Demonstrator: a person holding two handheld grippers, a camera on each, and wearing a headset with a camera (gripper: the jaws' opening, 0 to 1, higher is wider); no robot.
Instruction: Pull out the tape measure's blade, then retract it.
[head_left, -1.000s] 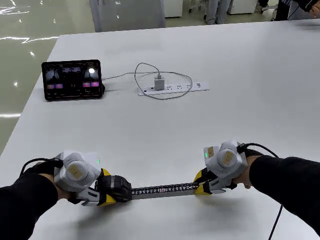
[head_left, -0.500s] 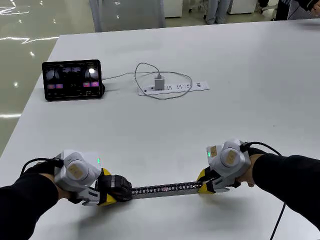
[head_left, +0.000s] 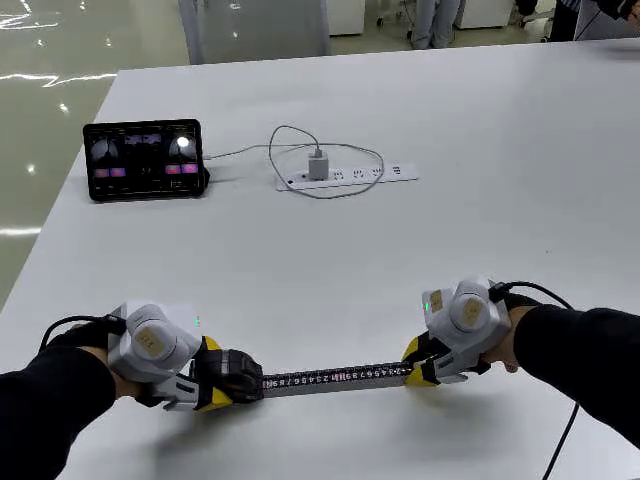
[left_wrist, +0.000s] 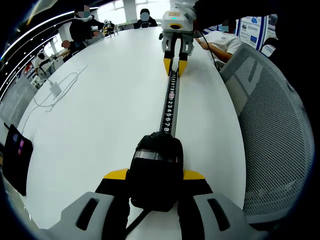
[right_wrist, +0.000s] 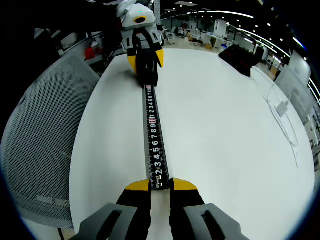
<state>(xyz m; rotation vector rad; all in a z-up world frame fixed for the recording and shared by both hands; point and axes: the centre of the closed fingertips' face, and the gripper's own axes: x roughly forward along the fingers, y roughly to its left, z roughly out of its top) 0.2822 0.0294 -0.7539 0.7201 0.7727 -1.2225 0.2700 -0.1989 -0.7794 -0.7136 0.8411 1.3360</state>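
Observation:
A black tape measure case (head_left: 230, 376) rests near the table's front edge, and my left gripper (head_left: 214, 379) is shut on it. In the left gripper view the case (left_wrist: 156, 170) sits between the yellow-tipped fingers. Its numbered blade (head_left: 335, 377) runs right along the table to my right gripper (head_left: 414, 368), which is shut on the blade's end. In the right gripper view the blade (right_wrist: 152, 140) stretches away from the blade tip at my right gripper (right_wrist: 160, 184) to the case (right_wrist: 146, 65) in the left gripper.
A tablet (head_left: 145, 159) stands at the back left of the white table (head_left: 470, 190). A white power strip (head_left: 346, 175) with a charger and looped cable lies behind the middle. A mesh chair (left_wrist: 280, 130) stands by the front edge.
My right gripper has moved right with the blade's end, so more blade is out of the case. The left gripper and case have stayed put.

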